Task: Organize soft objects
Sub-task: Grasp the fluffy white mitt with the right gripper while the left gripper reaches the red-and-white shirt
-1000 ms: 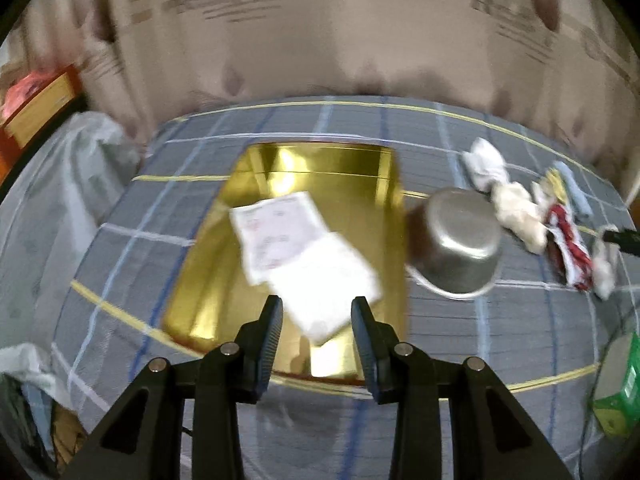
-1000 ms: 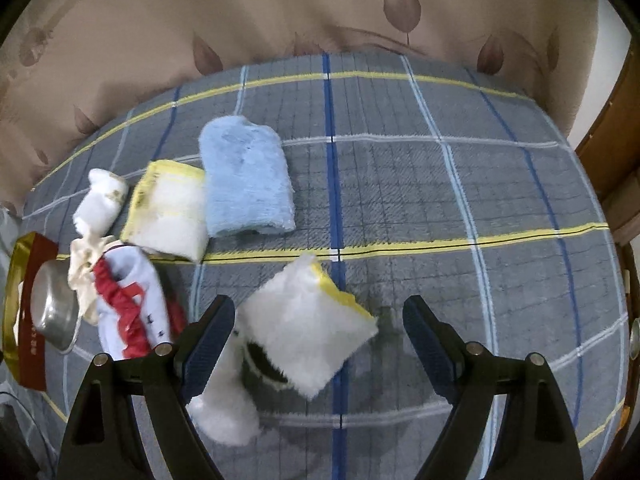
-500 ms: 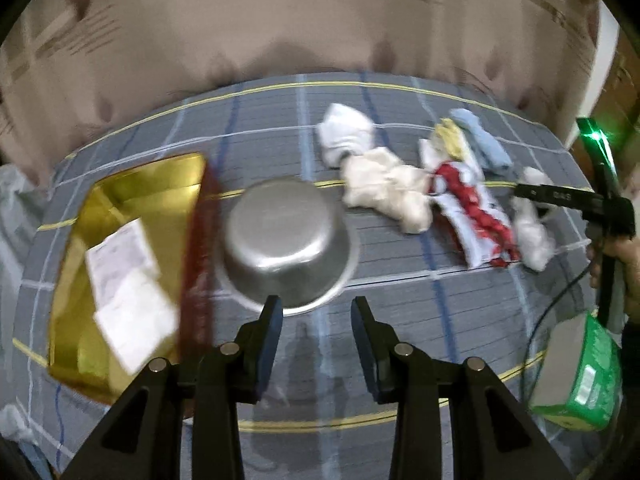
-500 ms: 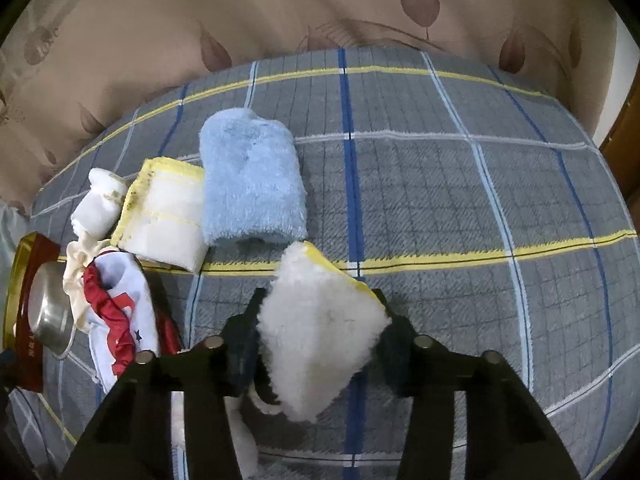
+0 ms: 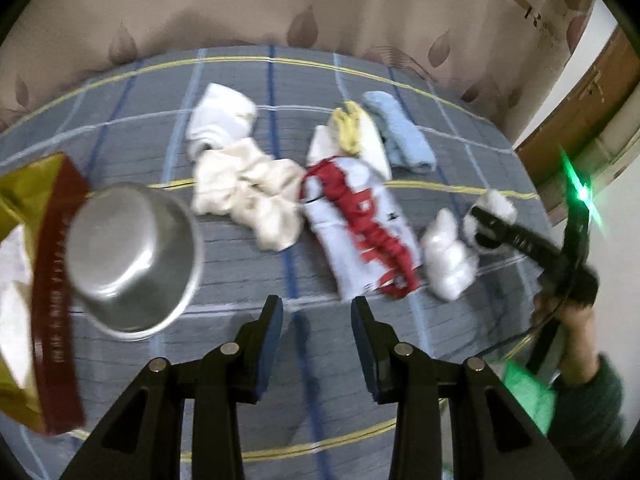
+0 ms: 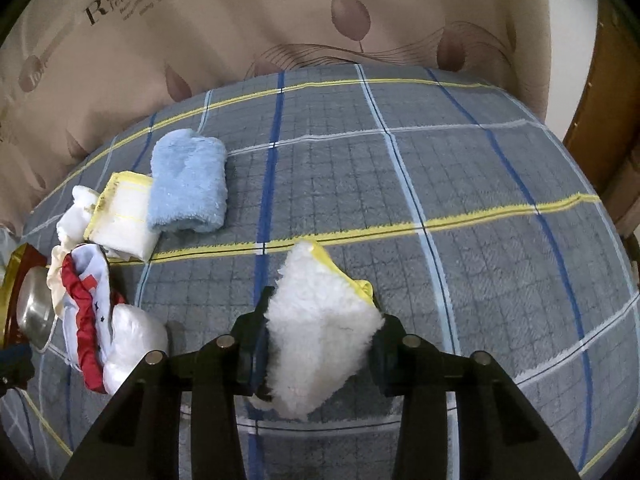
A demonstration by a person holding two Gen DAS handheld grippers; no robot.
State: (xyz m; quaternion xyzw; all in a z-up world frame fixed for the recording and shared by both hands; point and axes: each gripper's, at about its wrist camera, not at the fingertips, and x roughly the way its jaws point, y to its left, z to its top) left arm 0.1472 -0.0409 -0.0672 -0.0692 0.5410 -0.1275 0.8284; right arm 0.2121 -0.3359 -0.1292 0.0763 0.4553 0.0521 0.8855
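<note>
My right gripper (image 6: pixel 318 332) is shut on a fluffy white cloth with a yellow edge (image 6: pixel 320 320) and holds it above the checked blanket; it also shows in the left wrist view (image 5: pixel 490 216). My left gripper (image 5: pixel 318 320) is open and empty, above the blanket in front of a white and red garment (image 5: pixel 360 216). A cream cloth (image 5: pixel 252 196), a white sock (image 5: pixel 220 120), a yellow-edged cloth (image 6: pixel 120 216) and a blue towel (image 6: pixel 188 184) lie in a row. A white bundle (image 5: pixel 448 252) lies beside the garment.
A steel bowl (image 5: pixel 128 256) lies on its side against a gold and red tin tray (image 5: pixel 52 280) at the left. A green box (image 5: pixel 528 388) sits at the right near the hand. A curtain hangs behind the bed. A wooden door frame (image 6: pixel 612 120) stands at the right.
My right gripper closed on the fluffy white cloth and lifted it. My left gripper swung right, from over the gold tray past the bowl to the garments.
</note>
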